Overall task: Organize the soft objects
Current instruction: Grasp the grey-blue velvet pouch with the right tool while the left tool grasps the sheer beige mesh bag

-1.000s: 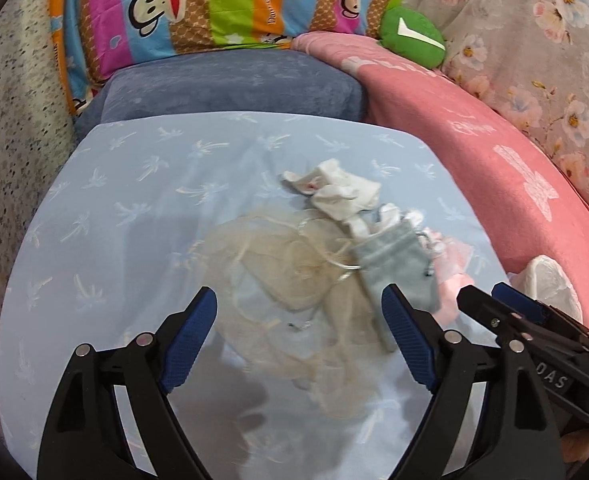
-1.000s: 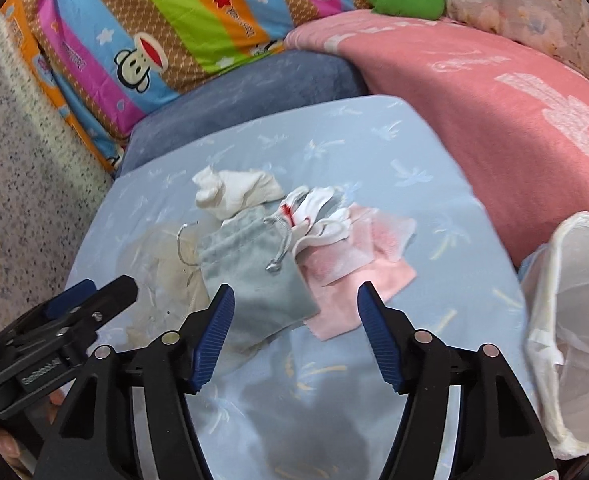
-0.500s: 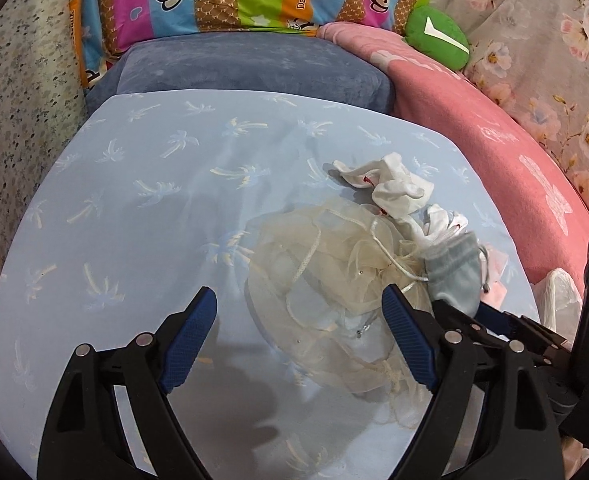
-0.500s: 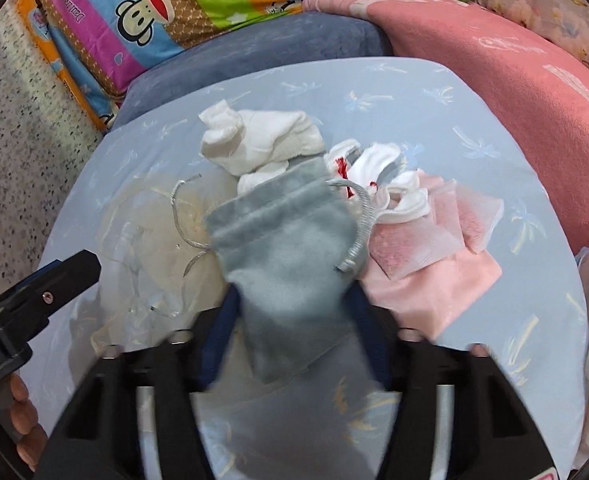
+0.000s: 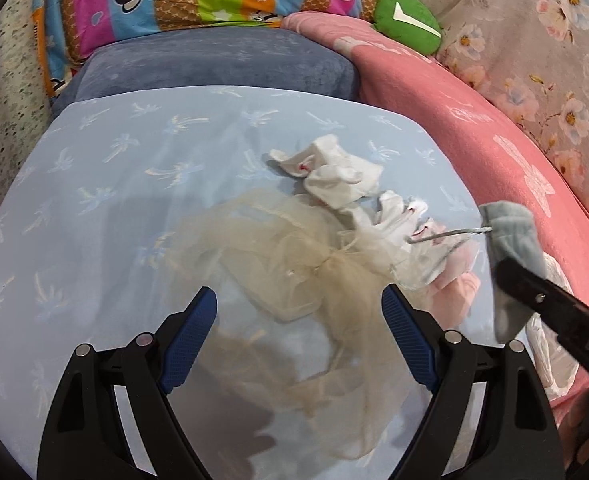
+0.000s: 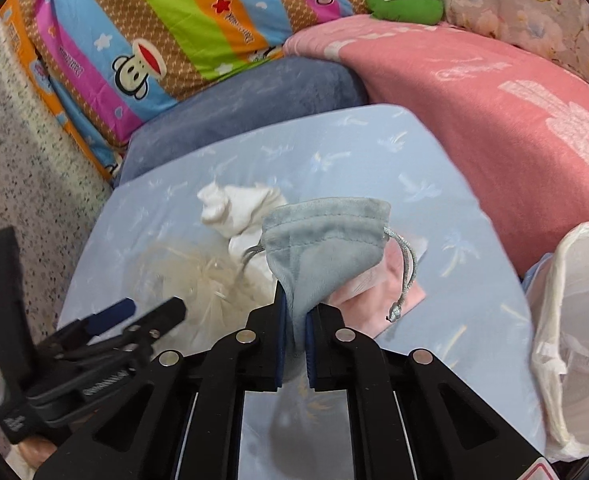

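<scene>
My right gripper [image 6: 294,312] is shut on a grey velvet drawstring pouch [image 6: 326,240] and holds it lifted off the light blue sheet [image 6: 334,152]; the same pouch [image 5: 514,240] hangs at the right of the left wrist view. My left gripper [image 5: 300,326] stands open just above a crumpled cream mesh bag [image 5: 294,264]. White socks [image 5: 334,176] and pink cloths [image 5: 454,280] lie beyond the mesh bag. In the right wrist view the socks [image 6: 238,208] and pink cloth [image 6: 382,288] sit behind the pouch.
A white mesh hamper [image 6: 574,312] stands at the sheet's right edge. A pink blanket [image 6: 494,92], a blue cushion [image 5: 222,64], a striped monkey-print pillow [image 6: 198,20] and a green plush [image 5: 410,20] line the back. Speckled floor [image 6: 18,176] lies to the left.
My right gripper went from open around the grey pouch to shut on it and has lifted it up and to the right. My left gripper stayed open above the mesh bag.
</scene>
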Demonstrator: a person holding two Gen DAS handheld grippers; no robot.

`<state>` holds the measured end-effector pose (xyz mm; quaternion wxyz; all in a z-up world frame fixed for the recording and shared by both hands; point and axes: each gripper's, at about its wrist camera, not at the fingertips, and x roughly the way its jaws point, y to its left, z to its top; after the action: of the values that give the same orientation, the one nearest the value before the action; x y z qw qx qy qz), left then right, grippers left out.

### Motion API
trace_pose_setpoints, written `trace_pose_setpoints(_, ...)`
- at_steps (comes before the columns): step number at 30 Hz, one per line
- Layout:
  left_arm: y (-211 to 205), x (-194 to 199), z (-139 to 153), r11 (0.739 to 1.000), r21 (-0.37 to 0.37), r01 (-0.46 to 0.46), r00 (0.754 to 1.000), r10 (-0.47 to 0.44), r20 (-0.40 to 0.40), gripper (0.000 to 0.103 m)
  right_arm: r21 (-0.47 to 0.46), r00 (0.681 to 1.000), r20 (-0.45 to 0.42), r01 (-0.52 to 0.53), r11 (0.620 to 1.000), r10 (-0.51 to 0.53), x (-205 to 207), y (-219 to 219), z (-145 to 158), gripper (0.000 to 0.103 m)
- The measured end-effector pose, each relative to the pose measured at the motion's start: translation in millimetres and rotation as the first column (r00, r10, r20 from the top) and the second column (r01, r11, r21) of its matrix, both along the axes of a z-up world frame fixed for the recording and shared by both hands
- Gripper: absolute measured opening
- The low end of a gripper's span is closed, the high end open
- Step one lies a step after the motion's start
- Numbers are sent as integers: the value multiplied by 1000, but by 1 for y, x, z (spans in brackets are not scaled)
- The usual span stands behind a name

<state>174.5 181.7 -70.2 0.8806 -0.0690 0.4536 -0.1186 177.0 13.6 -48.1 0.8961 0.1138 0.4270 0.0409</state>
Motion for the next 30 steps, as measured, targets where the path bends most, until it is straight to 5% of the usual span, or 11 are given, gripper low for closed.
trace_pose_setpoints(5, -17, 17, -9, 1000, 6, 5, 1000, -5, -22, 78, 11, 1000, 17, 24, 1000, -24, 0, -13, 10, 7)
trace_pose_setpoints(13, -16, 21, -26, 1000, -26, 15, 995, -18, -96, 17, 26, 999, 22, 23, 999, -24, -6, -17, 12, 7)
trace_pose_setpoints(15, -12, 15, -20, 999, -33, 12, 996, -14, -87, 10, 32, 999, 32, 22, 999, -23, -9, -17, 16, 7)
trace_pose_setpoints(30, -13, -28, 82, 996, -87, 28, 990, -15, 141, 7, 57, 986, 163, 23, 998, -32, -51, -27, 74, 7)
